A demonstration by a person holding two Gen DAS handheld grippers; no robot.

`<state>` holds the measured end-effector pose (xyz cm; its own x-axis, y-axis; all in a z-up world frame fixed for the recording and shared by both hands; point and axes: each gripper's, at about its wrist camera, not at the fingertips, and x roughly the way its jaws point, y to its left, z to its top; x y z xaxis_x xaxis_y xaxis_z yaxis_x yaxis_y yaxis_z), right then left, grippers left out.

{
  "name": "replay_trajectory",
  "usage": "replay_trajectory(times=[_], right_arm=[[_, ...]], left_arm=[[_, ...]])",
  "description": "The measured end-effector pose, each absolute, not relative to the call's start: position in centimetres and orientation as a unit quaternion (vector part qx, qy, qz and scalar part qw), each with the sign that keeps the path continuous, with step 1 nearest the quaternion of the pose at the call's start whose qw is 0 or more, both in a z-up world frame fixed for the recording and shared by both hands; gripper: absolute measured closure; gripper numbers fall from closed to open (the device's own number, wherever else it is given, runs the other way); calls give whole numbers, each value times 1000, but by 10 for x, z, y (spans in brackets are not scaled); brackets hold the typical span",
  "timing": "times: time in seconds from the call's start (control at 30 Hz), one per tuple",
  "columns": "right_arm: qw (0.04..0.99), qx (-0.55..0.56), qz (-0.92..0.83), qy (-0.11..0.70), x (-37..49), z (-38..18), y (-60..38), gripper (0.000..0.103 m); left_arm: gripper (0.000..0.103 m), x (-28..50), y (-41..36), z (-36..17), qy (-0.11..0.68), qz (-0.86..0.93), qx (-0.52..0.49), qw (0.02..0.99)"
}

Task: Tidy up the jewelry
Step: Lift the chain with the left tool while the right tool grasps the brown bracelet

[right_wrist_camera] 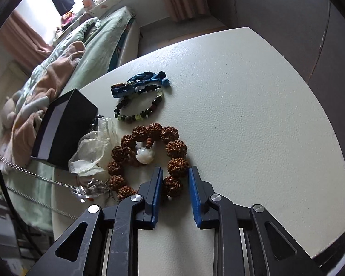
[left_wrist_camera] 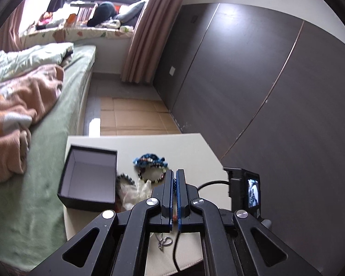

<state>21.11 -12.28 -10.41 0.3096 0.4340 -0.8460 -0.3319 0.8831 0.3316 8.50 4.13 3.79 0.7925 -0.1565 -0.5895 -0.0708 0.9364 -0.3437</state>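
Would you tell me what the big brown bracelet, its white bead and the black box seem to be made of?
Brown bracelet: looks like dried seeds or carved wood, matte; the beads are knobbly and deeply pitted.
White bead: probably polished stone, shell or resin; smooth, glossy, carved like a flower.
Black box: apparently rigid cardboard, matte black outside, pale lining, thin straight walls.

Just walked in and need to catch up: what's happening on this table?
A person is sorting jewelry with two handheld grippers. The left gripper is shut on a thin chain, whose pendant dangles below. The right gripper straddles one bead of the brown seed bracelet on the white table; its pads don't appear to press on it yet. The open black box looks empty, and the green beaded bracelet and blue cord bracelet lie untouched.
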Motion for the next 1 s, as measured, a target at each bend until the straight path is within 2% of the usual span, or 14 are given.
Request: replay_trajectory(times=[0.07,0.23,0.4,0.43,0.5,0.53,0.57,0.77,0.83,0.87,0.9,0.93,1.0], right_arm=[[811,67,248,526,211,-96,-129,102],[825,99,259,492,209,-76,-147,102],[806,102,243,530,218,-87,-140,102],[804,96,239,536,218,-90,-136,99],[800,89,234,545,219,-96,-133,83],[800,88,235,544,220,-96,-131,61],[802,84,236,542,221,-96,-129,46],[805,-12,224,549,228,-108,-100,44],[814,-70,217,535,223,-108,-87,52],[818,-99,210,526,220,-108,-81,65],[822,-118,205,518,217,-109,-78,69],[821,-117,211,518,216,-109,-77,82],[819,-110,216,520,216,-108,-78,82]], left_arm=[[102,83,42,47,313,-22,-173,933],[102,78,46,74,292,-18,-168,941],[101,71,44,106,265,-16,-153,952],[101,69,44,112,260,-15,-151,954],[101,65,46,125,247,-12,-149,957],[102,64,46,129,243,-11,-149,958],[101,62,48,137,236,-10,-149,960],[101,55,48,168,212,-6,-139,967],[101,53,47,175,205,-4,-133,970],[101,52,48,178,203,-2,-129,971],[102,52,48,181,200,-1,-126,972],[101,52,48,183,199,2,-124,972],[101,52,52,188,196,4,-124,973]])
